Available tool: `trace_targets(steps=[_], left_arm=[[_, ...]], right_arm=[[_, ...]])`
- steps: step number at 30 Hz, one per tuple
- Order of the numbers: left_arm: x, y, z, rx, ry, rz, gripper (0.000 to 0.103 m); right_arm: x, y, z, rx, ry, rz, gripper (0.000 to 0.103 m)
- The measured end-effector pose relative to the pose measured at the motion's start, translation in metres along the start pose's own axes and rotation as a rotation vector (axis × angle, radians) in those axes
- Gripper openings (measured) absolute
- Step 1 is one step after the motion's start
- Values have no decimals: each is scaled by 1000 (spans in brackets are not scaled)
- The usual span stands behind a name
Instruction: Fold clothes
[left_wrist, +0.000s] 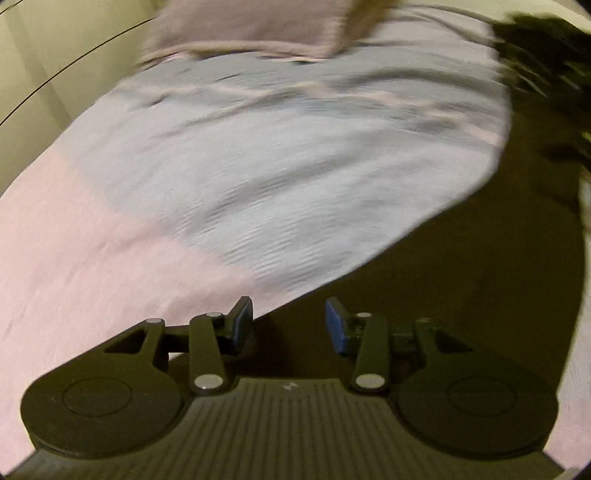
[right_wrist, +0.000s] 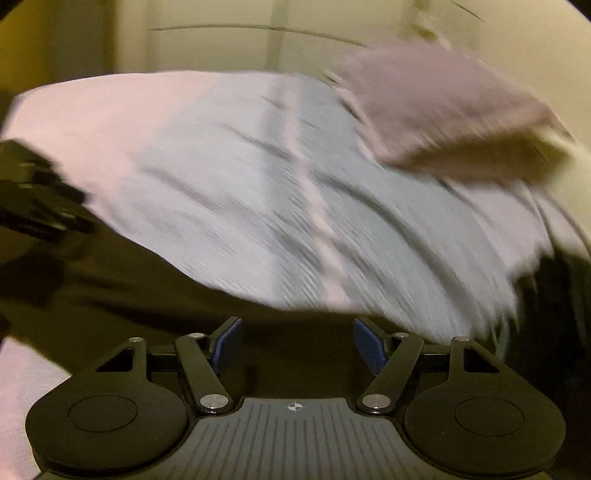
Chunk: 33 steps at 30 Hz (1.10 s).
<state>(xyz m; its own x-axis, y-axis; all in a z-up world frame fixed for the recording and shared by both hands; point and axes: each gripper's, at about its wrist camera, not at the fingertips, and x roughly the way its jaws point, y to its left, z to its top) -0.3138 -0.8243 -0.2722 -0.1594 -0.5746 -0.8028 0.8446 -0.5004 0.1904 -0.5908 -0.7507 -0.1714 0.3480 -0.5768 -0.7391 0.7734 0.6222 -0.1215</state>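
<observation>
A pale grey-blue ribbed garment (left_wrist: 295, 155) lies spread on a pink bed sheet (left_wrist: 74, 251), with creases across it. It also shows in the right wrist view (right_wrist: 280, 206). My left gripper (left_wrist: 290, 325) is open and empty, just short of the garment's near edge. My right gripper (right_wrist: 297, 343) is open and empty, also just short of the near edge. The left gripper (right_wrist: 33, 195) shows as a dark blur at the left of the right wrist view. Both views are motion-blurred.
A pinkish pillow (left_wrist: 251, 29) lies at the far end of the bed, also in the right wrist view (right_wrist: 443, 107). Cream walls (left_wrist: 44, 66) stand behind. Dark shadowed ground (left_wrist: 461, 266) lies beside the bed edge, and a dark blurred shape (left_wrist: 546, 55) sits at upper right.
</observation>
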Motion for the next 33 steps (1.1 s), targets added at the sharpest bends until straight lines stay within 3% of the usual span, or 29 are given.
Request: trace_targets(steps=[2,6,7,8,10,13,14,16,18,20,23,27,31,33], left_arm=[[7,-3,2,90,23,-33,48],[23,-1,1,164,74,-84,49],[27,0,1,162,85,-103,40],[29,2,0,162,90,-105,23],[29,3,0,166,84,-61,5],[32,15,1,89,71,12,4],[34,18,0,77,76,35,0],[35,25,0,45,80,62,0],[30,34,1,-5,66,9,0],[23,39,2,-26,42,-78,13],[17,30,8,-1,18,-167,32],[29,9,12,112,57,-171,32],[36,5,14,117,66,-155,33],[34,7,18,104,47,-168,31]], right_arm=[[13,1,12,-69,29,77,70],[56,-6,29,-155,153,171,70],[65,-7,30,-165,189,189,66],[73,-8,32,-174,228,207,63],[79,-8,34,-181,229,186,58],[86,-9,37,-187,217,143,58],[83,-10,38,-161,201,123,58],[74,-13,41,-91,163,81,57],[60,-12,33,-47,154,94,57],[45,-10,23,-7,149,116,57],[40,-3,-6,32,231,120,57],[22,-1,-46,118,286,58,57],[7,-3,-56,195,342,29,57],[-1,-5,-47,217,286,24,57]])
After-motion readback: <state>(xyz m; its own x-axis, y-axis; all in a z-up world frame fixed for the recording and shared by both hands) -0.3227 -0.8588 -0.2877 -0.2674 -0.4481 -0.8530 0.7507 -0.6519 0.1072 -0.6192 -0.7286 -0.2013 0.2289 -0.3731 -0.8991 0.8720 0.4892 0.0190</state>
